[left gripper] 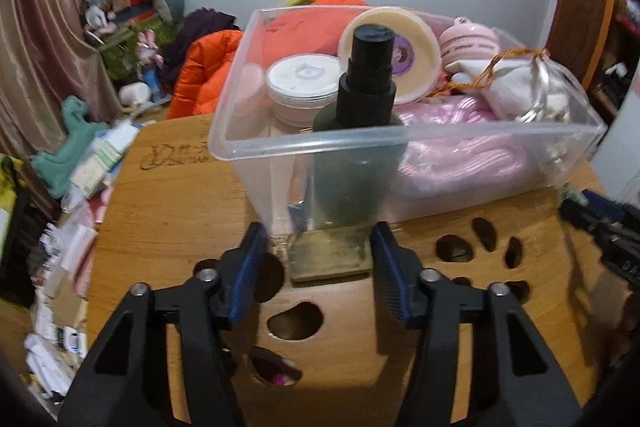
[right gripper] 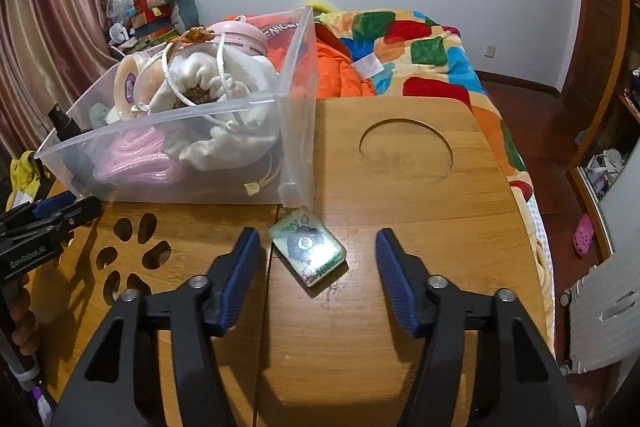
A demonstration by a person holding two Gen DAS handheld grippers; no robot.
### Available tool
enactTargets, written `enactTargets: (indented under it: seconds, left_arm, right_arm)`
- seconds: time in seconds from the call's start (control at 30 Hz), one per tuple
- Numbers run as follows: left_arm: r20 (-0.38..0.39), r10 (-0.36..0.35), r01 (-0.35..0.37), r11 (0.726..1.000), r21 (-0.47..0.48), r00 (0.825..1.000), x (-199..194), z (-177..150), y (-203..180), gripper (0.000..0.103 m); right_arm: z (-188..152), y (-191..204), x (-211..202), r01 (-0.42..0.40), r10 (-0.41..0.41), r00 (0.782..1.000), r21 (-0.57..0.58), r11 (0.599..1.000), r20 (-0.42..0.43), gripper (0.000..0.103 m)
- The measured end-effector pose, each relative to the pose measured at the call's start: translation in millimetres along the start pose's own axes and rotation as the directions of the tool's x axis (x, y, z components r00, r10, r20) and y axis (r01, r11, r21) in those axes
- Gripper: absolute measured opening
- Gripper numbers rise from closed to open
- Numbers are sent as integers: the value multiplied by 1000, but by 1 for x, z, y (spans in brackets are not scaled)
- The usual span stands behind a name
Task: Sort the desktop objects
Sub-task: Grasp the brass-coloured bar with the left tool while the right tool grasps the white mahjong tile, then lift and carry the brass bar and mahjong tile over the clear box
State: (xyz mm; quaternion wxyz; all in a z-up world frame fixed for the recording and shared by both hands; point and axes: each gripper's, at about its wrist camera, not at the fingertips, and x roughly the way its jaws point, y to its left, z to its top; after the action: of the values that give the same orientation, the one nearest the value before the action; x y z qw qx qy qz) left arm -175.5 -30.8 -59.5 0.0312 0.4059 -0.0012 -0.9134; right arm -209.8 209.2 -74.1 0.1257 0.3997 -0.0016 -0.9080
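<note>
A: Bin [left gripper: 256, 151] is the landmark: the flat brass-coloured plate [left gripper: 330, 255] is lying on the wooden table [left gripper: 168, 211] touching its near wall, and the left gripper [left gripper: 320, 247] is straddling it, blue pads [left gripper: 249, 259] partly apart on either side, gripping nothing yet.

B: So I am judging the close should be square across the plate's edges, low to the wood, since it is thin and could slip.

A: Agreed. The right gripper [right gripper: 316, 255] is hovering partly open just off the bin's near right corner, over the glossy printed card [right gripper: 307, 250], holding nothing.

B: That card is lying skewed between the pads; I'd be aligning before pinching, then lifting clear of the bin wall.
</note>
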Motion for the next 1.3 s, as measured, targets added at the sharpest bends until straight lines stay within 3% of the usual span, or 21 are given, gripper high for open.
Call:
enactTargets:
  seconds: [0.13, 0.27, 0.73, 0.97, 1.1, 1.3]
  left_arm:
    - [5, -9, 9, 1000, -28, 1000, -3, -3, 7, 40]
    - [2, -31, 32, 999, -34, 1000, -6, -5, 9, 40]
    - [18, -65, 67, 993, -94, 998, -26, -18, 24, 40]
    - [90, -83, 92, 991, -101, 992, -51, -8, 28, 40]
    - [129, -110, 124, 987, -103, 985, -63, 0, 31, 40]
    - [179, -106, 124, 988, -95, 978, -75, 18, 32, 40]
  right_arm:
    - [-3, 4, -2, 14, -14, 1000, -11, 1000, 10, 39]
    - [-3, 2, -3, 1, -1, 1000, -1, 1000, 13, 23]
    - [-1, 3, -24, -72, 71, 996, 15, 997, 57, 22]
    - [8, 10, -43, -96, 96, 990, -8, 995, 104, 22]
    - [15, 15, -58, -182, 179, 973, 4, 983, 146, 22]
    - [30, 28, -72, -205, 207, 960, -35, 978, 189, 22]
